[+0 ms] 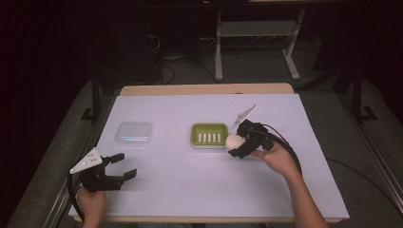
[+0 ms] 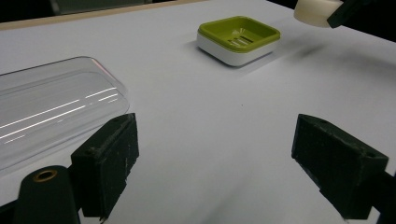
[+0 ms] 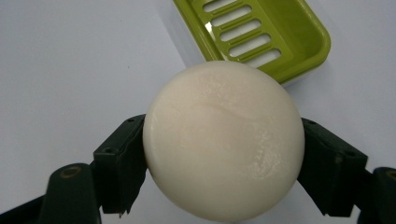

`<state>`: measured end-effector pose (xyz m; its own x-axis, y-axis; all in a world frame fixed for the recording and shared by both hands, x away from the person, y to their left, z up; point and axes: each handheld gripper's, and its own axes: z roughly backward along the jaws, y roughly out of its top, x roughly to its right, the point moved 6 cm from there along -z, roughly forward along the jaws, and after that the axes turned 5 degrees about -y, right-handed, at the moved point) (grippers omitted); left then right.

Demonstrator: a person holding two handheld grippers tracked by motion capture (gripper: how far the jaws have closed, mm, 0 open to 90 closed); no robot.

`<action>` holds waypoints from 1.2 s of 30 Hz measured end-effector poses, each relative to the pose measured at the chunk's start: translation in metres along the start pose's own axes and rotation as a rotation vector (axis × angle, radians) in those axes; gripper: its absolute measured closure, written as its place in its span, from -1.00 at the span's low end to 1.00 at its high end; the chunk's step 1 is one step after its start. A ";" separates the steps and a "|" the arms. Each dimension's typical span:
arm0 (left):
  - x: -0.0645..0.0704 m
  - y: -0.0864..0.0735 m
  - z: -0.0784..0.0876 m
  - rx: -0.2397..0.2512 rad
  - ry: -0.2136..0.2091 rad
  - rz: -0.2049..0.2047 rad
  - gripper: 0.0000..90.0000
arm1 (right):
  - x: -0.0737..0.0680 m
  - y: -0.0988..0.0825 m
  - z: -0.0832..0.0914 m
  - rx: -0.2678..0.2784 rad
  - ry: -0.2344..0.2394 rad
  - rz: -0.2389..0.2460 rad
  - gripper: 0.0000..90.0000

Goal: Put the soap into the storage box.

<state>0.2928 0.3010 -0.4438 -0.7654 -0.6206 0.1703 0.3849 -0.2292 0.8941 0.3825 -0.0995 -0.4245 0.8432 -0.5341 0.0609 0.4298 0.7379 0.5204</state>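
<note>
A round white soap bar (image 3: 223, 140) is clamped between the jaws of my right gripper (image 1: 236, 145), held above the table just right of a green soap dish (image 1: 209, 135). The dish (image 3: 275, 32) has a slotted floor and holds nothing. From the left gripper view the soap (image 2: 315, 11) hangs past the dish (image 2: 239, 38) at the top right. My left gripper (image 1: 122, 166) stands open near the table's front left, nothing between its fingers (image 2: 108, 161). A clear plastic lid (image 1: 134, 134) lies flat left of the dish, close ahead of the left gripper (image 2: 224, 158).
A white sheet covers the table (image 1: 209, 190), with a wooden edge at the far side (image 1: 204, 89). A black cable (image 1: 290, 147) loops from the right gripper over the person's forearm. Table legs and cables stand on the dark floor beyond.
</note>
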 end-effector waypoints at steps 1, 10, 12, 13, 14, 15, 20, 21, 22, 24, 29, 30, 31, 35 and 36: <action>0.000 0.000 0.000 0.004 0.000 0.005 -0.68 | 0.000 0.002 0.000 0.000 0.001 0.002 -0.49; 0.000 0.000 0.000 0.005 0.000 0.003 -0.68 | 0.001 0.018 0.001 0.000 0.009 0.022 -0.49; 0.000 0.000 0.000 0.005 -0.001 0.003 -0.68 | 0.001 0.022 0.000 0.000 0.008 0.024 -0.49; 0.001 0.000 0.000 0.007 0.001 0.007 -0.68 | 0.001 0.024 -0.001 -0.002 0.015 0.027 -0.49; 0.001 0.001 0.000 0.011 0.000 0.008 -0.68 | 0.001 0.026 -0.002 -0.004 0.018 0.027 -0.49; 0.000 0.001 0.000 0.011 -0.001 0.007 -0.68 | 0.001 0.027 -0.003 -0.005 0.016 0.028 -0.49; 0.000 0.001 0.001 0.014 0.001 0.008 -0.68 | 0.003 0.035 -0.008 -0.016 0.018 0.039 -0.49; 0.000 0.001 0.001 0.015 0.001 0.009 -0.68 | 0.002 0.037 -0.009 -0.016 0.022 0.037 -0.49; 0.000 0.001 0.001 0.013 0.001 0.008 -0.68 | 0.003 0.040 -0.010 -0.013 0.025 0.041 -0.49; 0.001 0.001 0.001 0.014 0.000 0.007 -0.68 | 0.003 0.041 -0.011 -0.015 0.023 0.044 -0.49; 0.001 0.001 0.002 0.014 -0.001 0.007 -0.68 | 0.003 0.048 -0.014 -0.016 0.027 0.048 -0.49; 0.000 0.001 0.001 0.014 -0.001 0.007 -0.68 | 0.003 0.050 -0.014 -0.019 0.024 0.055 -0.49; 0.000 0.001 0.002 0.014 0.000 0.007 -0.68 | 0.004 0.051 -0.015 -0.021 0.021 0.061 -0.49; 0.001 0.001 0.002 0.016 0.001 0.007 -0.68 | 0.006 0.057 -0.016 -0.019 0.022 0.059 -0.49; 0.001 0.001 0.002 0.016 0.000 0.007 -0.68 | 0.007 0.059 -0.017 -0.015 0.018 0.066 -0.49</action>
<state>0.2920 0.3017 -0.4420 -0.7627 -0.6221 0.1771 0.3822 -0.2126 0.8993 0.4189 -0.0527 -0.4079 0.8756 -0.4765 0.0789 0.3778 0.7776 0.5026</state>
